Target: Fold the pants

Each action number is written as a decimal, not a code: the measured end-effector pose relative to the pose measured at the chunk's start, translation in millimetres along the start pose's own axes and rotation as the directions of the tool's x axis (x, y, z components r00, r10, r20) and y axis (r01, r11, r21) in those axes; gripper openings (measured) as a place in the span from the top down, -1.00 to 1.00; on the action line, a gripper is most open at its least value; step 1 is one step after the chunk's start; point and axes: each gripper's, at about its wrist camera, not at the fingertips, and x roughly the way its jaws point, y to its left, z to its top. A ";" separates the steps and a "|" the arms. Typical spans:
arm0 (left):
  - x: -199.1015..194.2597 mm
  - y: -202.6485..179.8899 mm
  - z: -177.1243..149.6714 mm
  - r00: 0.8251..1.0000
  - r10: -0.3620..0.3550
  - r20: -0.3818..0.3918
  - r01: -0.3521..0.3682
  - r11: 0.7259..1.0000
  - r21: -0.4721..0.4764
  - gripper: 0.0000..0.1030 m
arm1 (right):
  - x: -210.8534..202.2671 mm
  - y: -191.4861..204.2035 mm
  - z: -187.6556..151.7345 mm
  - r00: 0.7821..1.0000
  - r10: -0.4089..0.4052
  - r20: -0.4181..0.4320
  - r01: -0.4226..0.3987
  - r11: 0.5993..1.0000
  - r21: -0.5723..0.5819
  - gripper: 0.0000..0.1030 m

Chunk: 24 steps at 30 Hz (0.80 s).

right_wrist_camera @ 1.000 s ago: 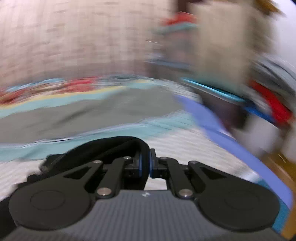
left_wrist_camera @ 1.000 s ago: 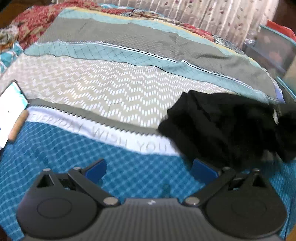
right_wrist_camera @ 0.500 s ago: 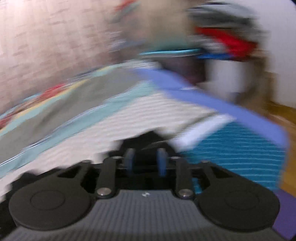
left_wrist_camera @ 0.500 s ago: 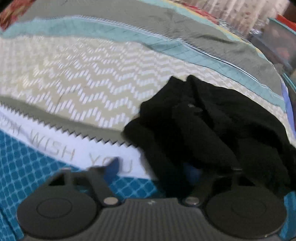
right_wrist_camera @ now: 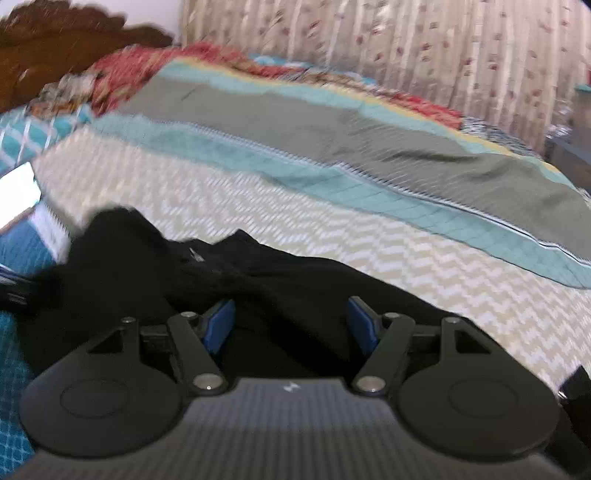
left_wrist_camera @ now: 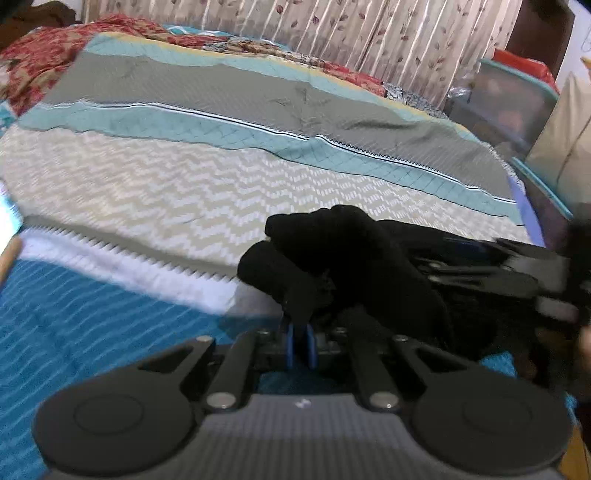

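Black pants [left_wrist_camera: 354, 258] lie bunched on the near part of the bedspread [left_wrist_camera: 192, 192], over its chevron and blue bands. A pleated leaf-print curtain [left_wrist_camera: 369, 33] hangs along the far side; a carved wooden headboard [right_wrist_camera: 55, 44] stands far left. My left gripper [left_wrist_camera: 300, 338] angles down, its blue pads pinching a fold of the pants. My right gripper [right_wrist_camera: 291, 325] hovers over the cloth, jaws opening, nothing pressed between them.

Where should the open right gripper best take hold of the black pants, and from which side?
Probably the flatter edge of the pants just ahead of the right gripper, coming from the near side. Its jaws are opening with nothing pinched; the left gripper already holds the bunched end.
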 end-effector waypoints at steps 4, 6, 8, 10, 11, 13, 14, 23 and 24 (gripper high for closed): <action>-38.6 15.2 -32.4 0.999 -0.002 -0.032 0.000 0.999 -0.039 0.87 | -3.4 -9.8 2.8 0.999 0.040 0.003 -0.040 0.999 -0.020 -0.30; -48.2 17.3 -43.8 0.998 0.012 -0.059 -0.013 1.000 -0.029 0.87 | -8.3 -3.1 3.1 0.997 0.083 0.008 -0.083 0.996 -0.021 0.60; -49.5 15.5 -53.7 0.995 0.000 -0.099 -0.001 1.000 -0.012 0.86 | -17.4 -6.5 6.4 0.997 0.077 0.033 -0.076 0.997 -0.017 0.83; -43.5 14.8 -58.8 0.988 0.009 -0.154 -0.008 1.000 0.002 0.80 | -30.5 -20.9 23.2 0.994 0.049 0.096 -0.051 0.999 0.019 0.83; -40.6 15.5 -58.2 0.984 0.012 -0.175 -0.012 1.000 0.002 0.76 | -39.0 -29.5 33.7 0.991 0.025 0.128 -0.032 0.998 0.053 0.83; -39.8 19.6 -55.6 0.984 0.009 -0.181 -0.010 1.000 -0.009 0.74 | -61.7 -51.3 48.8 0.983 -0.024 0.183 -0.001 0.991 0.136 0.83; -40.7 21.4 -53.7 0.985 0.009 -0.174 -0.012 1.000 -0.015 0.72 | -93.5 -59.6 32.2 0.977 -0.039 0.207 0.001 0.983 0.182 0.83; -42.8 37.8 -55.4 0.985 0.071 -0.159 -0.082 0.994 -0.067 0.28 | -147.1 -75.7 60.0 0.975 -0.194 0.110 0.136 0.909 0.394 -0.17; -43.4 41.3 -54.2 0.984 0.081 -0.157 -0.093 0.993 -0.073 0.27 | -154.7 -76.5 51.1 0.976 -0.189 0.107 0.130 0.903 0.409 -0.15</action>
